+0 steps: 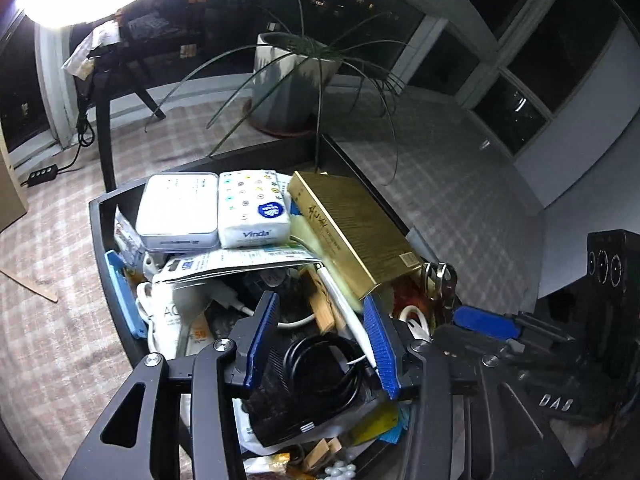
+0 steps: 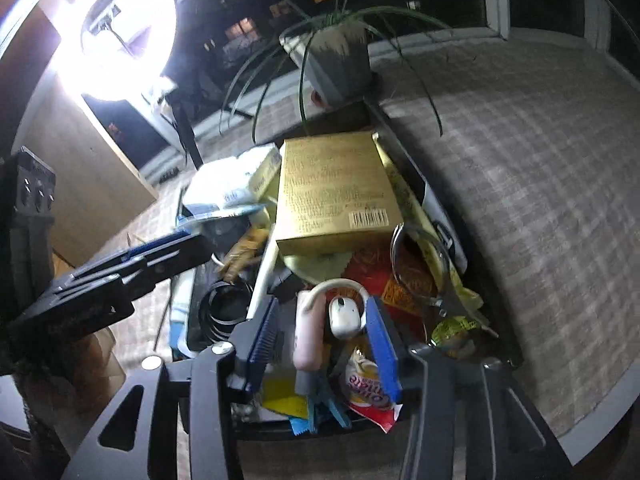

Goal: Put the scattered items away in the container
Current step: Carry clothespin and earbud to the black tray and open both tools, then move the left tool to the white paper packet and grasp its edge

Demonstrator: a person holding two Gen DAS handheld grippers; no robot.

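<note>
A black container is piled full of items. In the left wrist view it holds a white box, a Vinda tissue pack, a gold box and a coiled black cable. My left gripper is open above the cable pouch, holding nothing. The right gripper shows in the left wrist view at the right edge. In the right wrist view my right gripper is open over a pink device and a white earbud case. The gold box lies ahead of it.
A potted plant stands beyond the container, its long leaves hanging over it. A bright ring light on a stand is at upper left. A power strip lies on the checked floor. Keys rest at the container's right side.
</note>
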